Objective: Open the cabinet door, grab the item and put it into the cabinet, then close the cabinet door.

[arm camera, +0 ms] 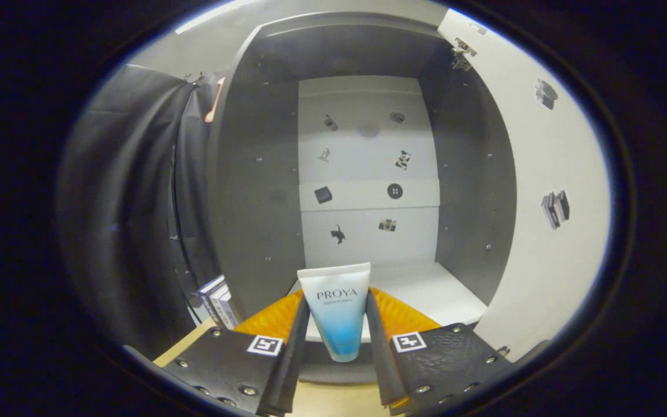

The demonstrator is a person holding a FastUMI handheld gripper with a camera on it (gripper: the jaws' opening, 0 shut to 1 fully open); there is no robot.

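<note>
A white and blue tube point(337, 310) stands between my two fingers, its crimped flat end up, and both fingers press on its sides. My gripper point(337, 313) is shut on the tube. Straight ahead is the open cabinet point(264, 191), with dark side walls and a white back panel point(368, 174) carrying small stickers. The cabinet's white floor point(426, 292) lies just beyond the fingertips. The tube is held in front of the cabinet opening, above its front edge. The white door point(548, 191) is swung open to the right, hinge point(461, 55) at its top.
Black cloth point(131, 208) hangs left of the cabinet. A small stack of boxes point(216, 301) stands at the cabinet's lower left corner. A wooden tabletop point(333, 399) lies under the fingers. The open door bounds the right side.
</note>
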